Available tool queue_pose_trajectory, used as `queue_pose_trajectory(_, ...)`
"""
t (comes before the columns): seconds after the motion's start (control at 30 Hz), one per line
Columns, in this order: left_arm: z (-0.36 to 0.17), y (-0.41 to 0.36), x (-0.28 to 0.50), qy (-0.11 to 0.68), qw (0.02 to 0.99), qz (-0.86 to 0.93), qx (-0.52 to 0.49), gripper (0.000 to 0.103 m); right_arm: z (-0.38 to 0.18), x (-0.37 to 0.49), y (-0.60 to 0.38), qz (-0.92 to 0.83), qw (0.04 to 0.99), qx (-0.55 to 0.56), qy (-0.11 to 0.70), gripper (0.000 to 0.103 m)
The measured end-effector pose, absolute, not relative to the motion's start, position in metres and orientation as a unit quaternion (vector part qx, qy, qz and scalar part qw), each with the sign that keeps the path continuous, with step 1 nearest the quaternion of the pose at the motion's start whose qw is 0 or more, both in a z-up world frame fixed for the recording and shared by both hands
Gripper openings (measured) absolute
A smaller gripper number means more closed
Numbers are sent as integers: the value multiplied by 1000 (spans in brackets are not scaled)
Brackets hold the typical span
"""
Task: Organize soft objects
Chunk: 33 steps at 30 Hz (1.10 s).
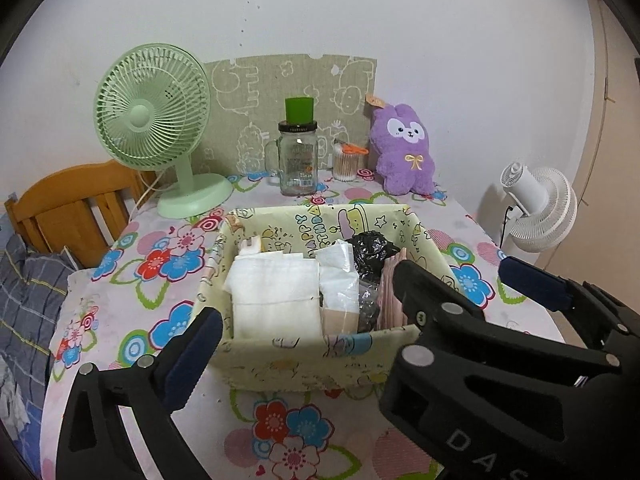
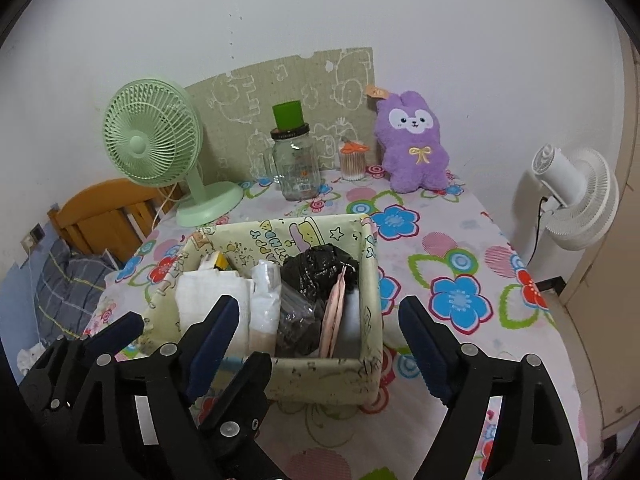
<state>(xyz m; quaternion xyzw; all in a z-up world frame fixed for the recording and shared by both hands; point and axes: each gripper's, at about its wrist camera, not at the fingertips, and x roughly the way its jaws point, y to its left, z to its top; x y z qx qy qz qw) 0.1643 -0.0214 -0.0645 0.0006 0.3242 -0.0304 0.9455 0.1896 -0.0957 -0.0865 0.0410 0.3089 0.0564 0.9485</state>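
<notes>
A pale yellow cartoon-print fabric box (image 1: 316,354) (image 2: 320,378) sits mid-table. It holds a folded white cloth (image 1: 276,292) (image 2: 204,296), white packets (image 1: 340,276), a black plastic bag (image 1: 370,250) (image 2: 316,264) and pink flat items (image 2: 334,320). A purple plush rabbit (image 1: 404,150) (image 2: 414,144) sits upright at the back of the table by the wall. My left gripper (image 1: 308,316) is open and empty, hovering over the box's near side. My right gripper (image 2: 320,320) is open and empty, also at the box's near edge. The right gripper's fingers show at the right of the left wrist view.
A green desk fan (image 1: 154,120) (image 2: 154,142), a glass jar with green lid (image 1: 298,152) (image 2: 294,156) and a cotton-swab holder (image 1: 346,162) (image 2: 352,160) stand at the back. A white fan (image 1: 536,204) (image 2: 576,200) stands right of the table; a wooden headboard (image 1: 76,204) at left.
</notes>
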Motion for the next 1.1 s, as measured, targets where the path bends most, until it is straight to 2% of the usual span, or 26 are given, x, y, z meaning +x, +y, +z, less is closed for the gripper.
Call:
queue_pose_trajectory(0.47, -46, 1, 119, 298, 954, -9, -11, 103, -66, 137, -99, 47, 959, 27, 279, 86)
queue_pose_trajectory(1.1, -20, 17, 54, 241, 970, 9, -14, 103, -38, 69, -113, 24, 974, 27, 222, 94)
